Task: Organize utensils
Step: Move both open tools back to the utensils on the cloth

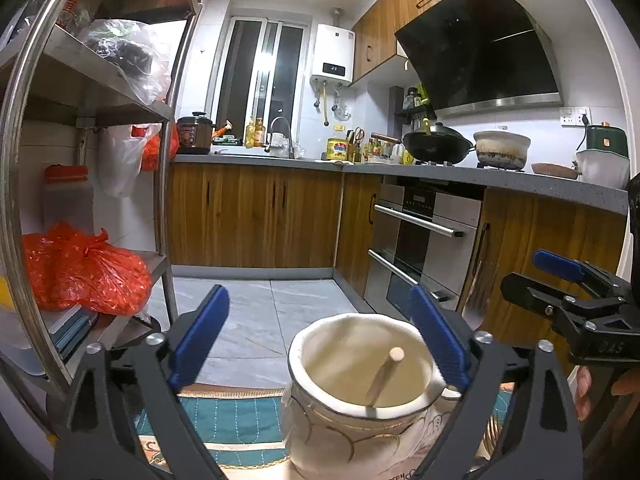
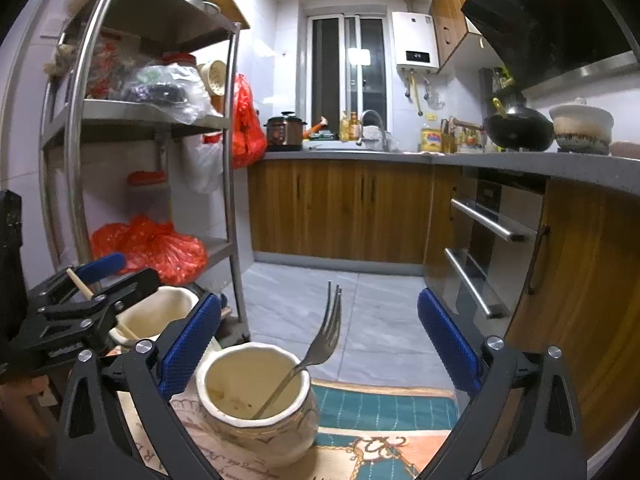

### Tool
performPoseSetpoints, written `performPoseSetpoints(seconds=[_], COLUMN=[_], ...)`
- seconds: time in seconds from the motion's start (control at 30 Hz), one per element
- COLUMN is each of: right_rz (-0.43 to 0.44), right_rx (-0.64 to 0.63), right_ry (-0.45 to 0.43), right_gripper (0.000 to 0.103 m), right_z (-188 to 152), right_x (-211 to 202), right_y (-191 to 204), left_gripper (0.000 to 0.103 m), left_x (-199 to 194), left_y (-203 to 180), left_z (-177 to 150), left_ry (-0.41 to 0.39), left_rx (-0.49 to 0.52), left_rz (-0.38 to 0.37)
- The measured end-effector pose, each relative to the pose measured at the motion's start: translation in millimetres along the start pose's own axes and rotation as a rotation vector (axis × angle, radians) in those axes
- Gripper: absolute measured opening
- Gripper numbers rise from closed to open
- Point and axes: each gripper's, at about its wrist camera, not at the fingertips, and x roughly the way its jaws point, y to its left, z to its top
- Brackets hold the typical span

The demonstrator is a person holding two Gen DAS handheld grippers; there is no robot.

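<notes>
Left gripper: jaws spread wide, holding nothing; the cream jar sits at 5 o'clock in the left wrist view, its rim just beside the right pad, contact uncertain. One wooden chopstick leans inside it, tip up. Right gripper: jaws also wide open, empty. A second cream jar stands at 7 o'clock in the right wrist view, near the left pad, with a metal fork propped in it, tines up toward 12. Both jars rest on a patterned cloth covering the table.
</notes>
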Motion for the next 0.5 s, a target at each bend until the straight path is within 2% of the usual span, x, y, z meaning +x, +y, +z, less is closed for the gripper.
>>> performPoseSetpoints(seconds=[0.1,0.33,0.5], right_rz=[-0.016,-0.059,-0.068], right_rx=[0.028,0.054,0.076], right_ry=[0.014,0.012,-0.028], right_gripper=[0.098,0.098,0.098], right_z=[-0.3,-2.2,-1.7], right_x=[1.3,-9.8,-30.6], right_y=[-5.2,-13.3,-17.4], left_gripper=[0.097,0.097,0.097], left_x=[-2.6,-21.5,-40.4], left_y=[-0.5,-8.2,-15.6], left_z=[1.6,12.7,10.3], left_ry=[-0.012,-0.046,0.000], left_rx=[-0.001,0.043,0.088], left_rz=[0.008,0.072,0.050])
